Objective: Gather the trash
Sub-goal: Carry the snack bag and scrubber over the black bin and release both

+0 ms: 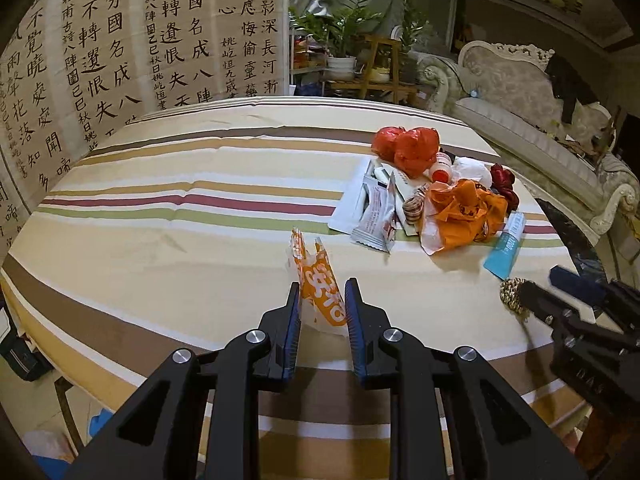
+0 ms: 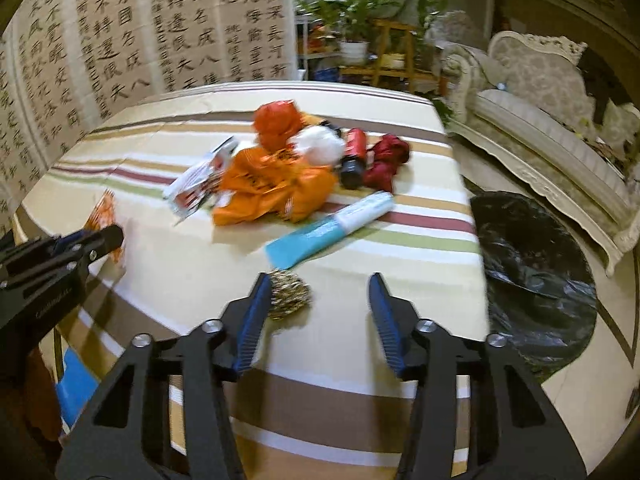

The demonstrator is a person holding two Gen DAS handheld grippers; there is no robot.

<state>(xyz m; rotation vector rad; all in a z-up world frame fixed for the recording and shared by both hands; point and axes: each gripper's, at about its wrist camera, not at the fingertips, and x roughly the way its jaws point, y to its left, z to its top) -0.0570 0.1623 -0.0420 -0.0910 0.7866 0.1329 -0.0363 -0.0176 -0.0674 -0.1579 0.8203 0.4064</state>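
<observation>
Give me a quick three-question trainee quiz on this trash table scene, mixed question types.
1. True or false: the left hand-held gripper pinches an orange-and-white wrapper.
2. What lies between the fingers of the right hand-held gripper: A a spoon, B a metal scouring ball, C a glass cup?
3. Fill in: the bin bag beside the table is coloured ____.
Key: 1 true; 2 B; 3 black.

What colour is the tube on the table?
Teal and white tube; clearest in the right wrist view.
</observation>
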